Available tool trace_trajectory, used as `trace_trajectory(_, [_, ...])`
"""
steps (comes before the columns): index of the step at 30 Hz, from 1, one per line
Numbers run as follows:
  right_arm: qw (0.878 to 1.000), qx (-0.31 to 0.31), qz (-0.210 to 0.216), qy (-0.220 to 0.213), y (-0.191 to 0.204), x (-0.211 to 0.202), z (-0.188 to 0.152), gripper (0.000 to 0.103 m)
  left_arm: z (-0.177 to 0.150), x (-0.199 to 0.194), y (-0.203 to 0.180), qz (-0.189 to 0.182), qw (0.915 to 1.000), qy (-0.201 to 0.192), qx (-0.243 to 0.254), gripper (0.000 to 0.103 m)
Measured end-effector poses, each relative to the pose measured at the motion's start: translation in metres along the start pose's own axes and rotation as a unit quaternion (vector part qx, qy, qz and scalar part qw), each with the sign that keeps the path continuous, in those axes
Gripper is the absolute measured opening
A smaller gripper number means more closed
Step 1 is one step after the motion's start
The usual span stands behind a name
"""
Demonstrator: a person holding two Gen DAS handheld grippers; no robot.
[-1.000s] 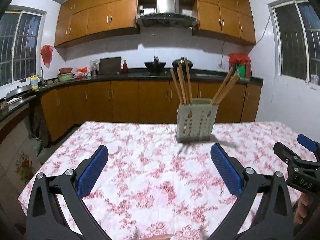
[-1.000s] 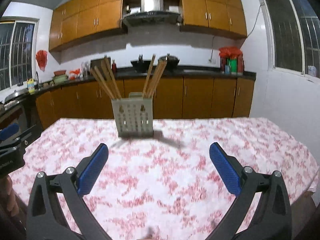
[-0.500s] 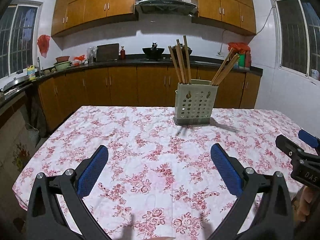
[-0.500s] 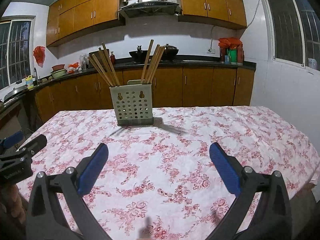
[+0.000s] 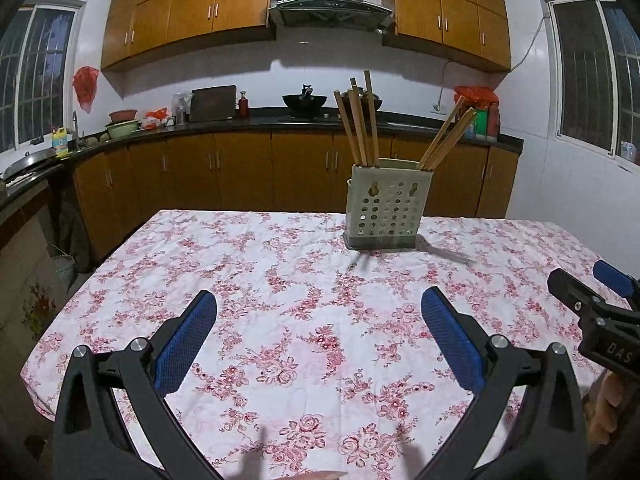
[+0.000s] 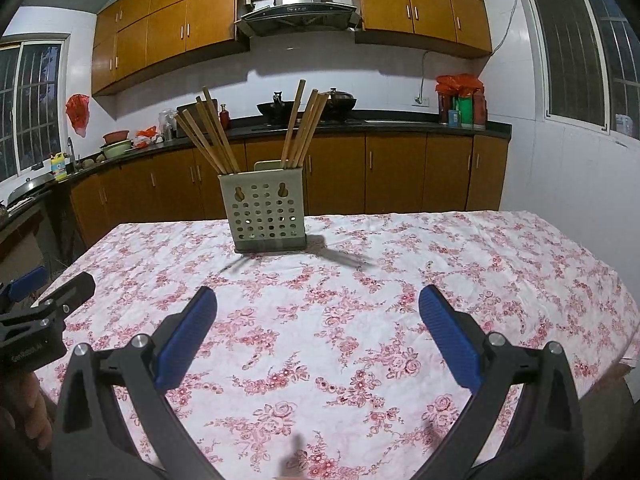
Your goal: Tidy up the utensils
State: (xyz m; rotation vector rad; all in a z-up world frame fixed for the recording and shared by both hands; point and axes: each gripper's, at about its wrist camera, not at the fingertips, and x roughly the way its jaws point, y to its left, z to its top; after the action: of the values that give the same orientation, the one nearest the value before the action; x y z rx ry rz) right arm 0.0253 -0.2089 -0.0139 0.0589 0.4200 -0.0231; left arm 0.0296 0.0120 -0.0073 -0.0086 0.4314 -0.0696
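Observation:
A pale perforated utensil holder (image 5: 389,207) (image 6: 267,213) stands upright near the table's far edge. Several wooden chopsticks (image 5: 360,124) (image 6: 212,136) lean out of it in two bunches, one per side. My left gripper (image 5: 318,332) is open above the near part of the floral tablecloth (image 5: 288,280), well short of the holder, with nothing between its blue pads. My right gripper (image 6: 318,328) is also open and holds nothing, at a similar distance from the holder. Each view shows the other gripper at its edge, held by a hand.
The table (image 6: 500,264) is covered by a pink floral cloth. Kitchen counters and brown cabinets (image 5: 240,168) run behind it, with a wok (image 5: 304,101) on the stove. White walls with windows stand left and right.
Both grippers have pulled back and tilted down from the holder over the last second; the holder now looks farther away and more tablecloth shows. Both stay open.

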Motion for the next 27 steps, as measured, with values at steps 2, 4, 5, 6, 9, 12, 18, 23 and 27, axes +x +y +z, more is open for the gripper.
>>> trace_trajectory(2, [1.0,0.0,0.0,0.002,0.0003,0.0004,-0.0001,0.099,-0.0002,0.0001,-0.0003,0.0,1.0,0.001,0.001,0.101])
trace_trajectory(4, [1.0,0.001,-0.001,0.003,0.0002,0.0009,-0.0003,0.099,-0.0009,0.0005,-0.0001,-0.001,1.0,0.002,0.001,0.101])
trace_trajectory(5, [1.0,0.001,-0.001,0.003,-0.0002,0.0012,-0.0006,0.099,-0.0012,0.0009,0.0001,-0.002,1.0,0.003,0.0,0.101])
trace_trajectory(6, [1.0,0.001,-0.001,0.003,-0.0006,0.0014,-0.0006,0.099,-0.0013,0.001,0.0007,-0.003,1.0,0.003,0.0,0.101])
trace_trajectory(9, [1.0,0.001,-0.001,0.003,-0.0006,0.0015,-0.0008,0.099,-0.0013,0.0009,0.0006,-0.002,1.0,0.003,0.0,0.101])
trace_trajectory(12, [1.0,0.001,0.0,0.004,-0.0006,0.0014,-0.0008,0.099,-0.0014,0.001,0.0003,-0.002,1.0,0.003,0.001,0.101])
trace_trajectory(18, [1.0,0.001,-0.001,0.004,-0.0007,0.0016,-0.0008,0.099,-0.0012,0.0009,0.0006,-0.002,1.0,0.003,0.001,0.101])
trace_trajectory(23, [1.0,0.002,0.0,0.004,-0.0008,0.0019,-0.0009,0.099,-0.0012,0.0008,0.0003,-0.002,1.0,0.003,0.001,0.101])
trace_trajectory(27, [1.0,0.003,0.0,0.005,-0.0001,0.0025,-0.0021,0.099,-0.0019,0.0012,-0.0003,-0.003,1.0,0.003,0.001,0.101])
